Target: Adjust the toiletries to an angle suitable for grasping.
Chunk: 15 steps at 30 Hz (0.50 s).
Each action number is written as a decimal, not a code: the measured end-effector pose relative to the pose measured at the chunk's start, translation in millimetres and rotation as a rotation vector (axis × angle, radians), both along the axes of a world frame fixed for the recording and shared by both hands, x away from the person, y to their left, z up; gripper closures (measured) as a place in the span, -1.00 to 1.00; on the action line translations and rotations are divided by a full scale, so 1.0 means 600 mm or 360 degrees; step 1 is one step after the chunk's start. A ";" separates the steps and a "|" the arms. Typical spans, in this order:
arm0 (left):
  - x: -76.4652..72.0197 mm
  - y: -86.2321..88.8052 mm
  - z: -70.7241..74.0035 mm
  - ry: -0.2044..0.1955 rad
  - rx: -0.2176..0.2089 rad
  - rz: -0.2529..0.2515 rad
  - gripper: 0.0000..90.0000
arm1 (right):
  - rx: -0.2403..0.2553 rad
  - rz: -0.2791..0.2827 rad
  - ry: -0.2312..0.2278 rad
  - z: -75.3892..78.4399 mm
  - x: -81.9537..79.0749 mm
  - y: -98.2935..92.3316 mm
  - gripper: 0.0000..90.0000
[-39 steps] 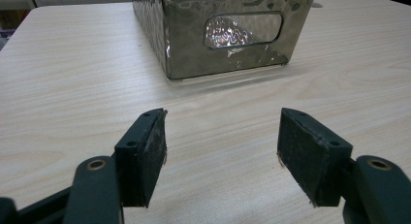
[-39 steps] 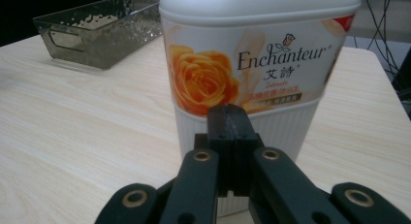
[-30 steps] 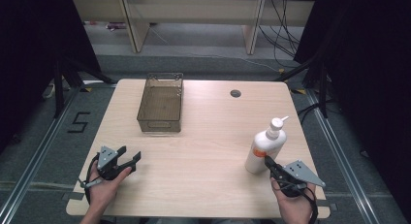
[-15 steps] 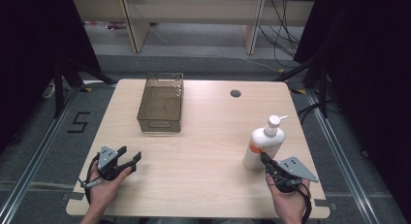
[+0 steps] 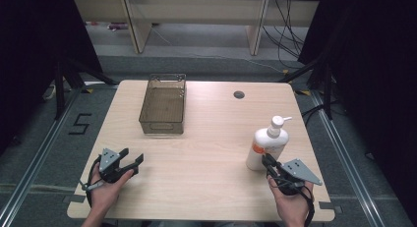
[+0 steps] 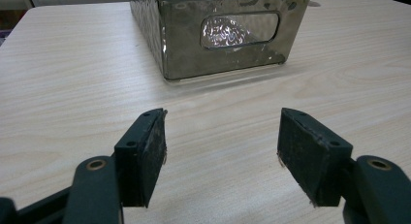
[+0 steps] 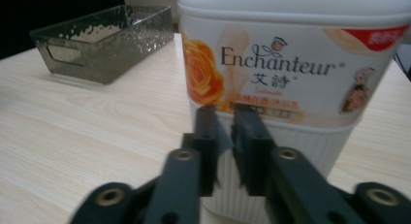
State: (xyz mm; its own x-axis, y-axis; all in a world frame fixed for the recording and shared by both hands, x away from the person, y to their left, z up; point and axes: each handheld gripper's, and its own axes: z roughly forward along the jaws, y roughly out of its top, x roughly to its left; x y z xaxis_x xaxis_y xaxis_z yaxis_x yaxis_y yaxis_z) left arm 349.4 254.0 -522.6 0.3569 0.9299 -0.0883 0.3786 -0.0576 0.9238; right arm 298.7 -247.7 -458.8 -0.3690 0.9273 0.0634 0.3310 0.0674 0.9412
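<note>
Starting nearest me, I see my left gripper (image 5: 129, 164) resting low by the tabletop's near left corner, held in my left hand (image 5: 105, 185). Its jaws stand wide apart with bare wood between the pads (image 6: 151, 151); it is released and grips nothing. Straight ahead of it, a little way off, is the smoky clear plastic basket (image 6: 218, 35), its short end with the handle cut-out facing the jaws.

By the near right corner, my right hand (image 5: 290, 200) carries the right gripper (image 5: 267, 161), grey plate on top. Its jaws are drawn almost together, only a thin slit between them, and nothing sits in that slit. The tips are right up against the ribbed lower wall of the white lotion pump bottle (image 7: 291, 78); I cannot tell if they touch it. So that gripper is clenched on nothing.

The bottle stands upright near the right edge of the tabletop (image 5: 206, 153), just beyond the right gripper, its orange rose label reading "Enchanteur" in the right gripper view and its pump head (image 5: 278, 121) pointing right.

Farther out, the basket (image 5: 163, 105) lies lengthwise toward the far edge, left of centre, empty. A round cable hole (image 5: 239, 95) sits near the far edge, right of centre.

Beyond the table are grey floor, a "5" mark (image 5: 81, 124) on the left, wooden shelf legs and loose cables.
</note>
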 end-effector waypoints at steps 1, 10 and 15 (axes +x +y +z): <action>0.001 0.000 -0.001 -0.0008 -0.0009 -0.0008 -0.25 | 0.0037 -0.0008 -0.0001 -0.002 -0.005 -0.003 0.57; 0.000 -0.005 0.000 -0.0022 -0.0013 -0.0006 -0.25 | 0.0075 -0.0330 -0.0092 -0.049 -0.040 -0.093 0.19; 0.001 -0.004 -0.001 -0.0044 -0.0036 -0.0014 -0.25 | 0.0069 -0.0444 -0.0175 -0.057 -0.048 -0.122 0.15</action>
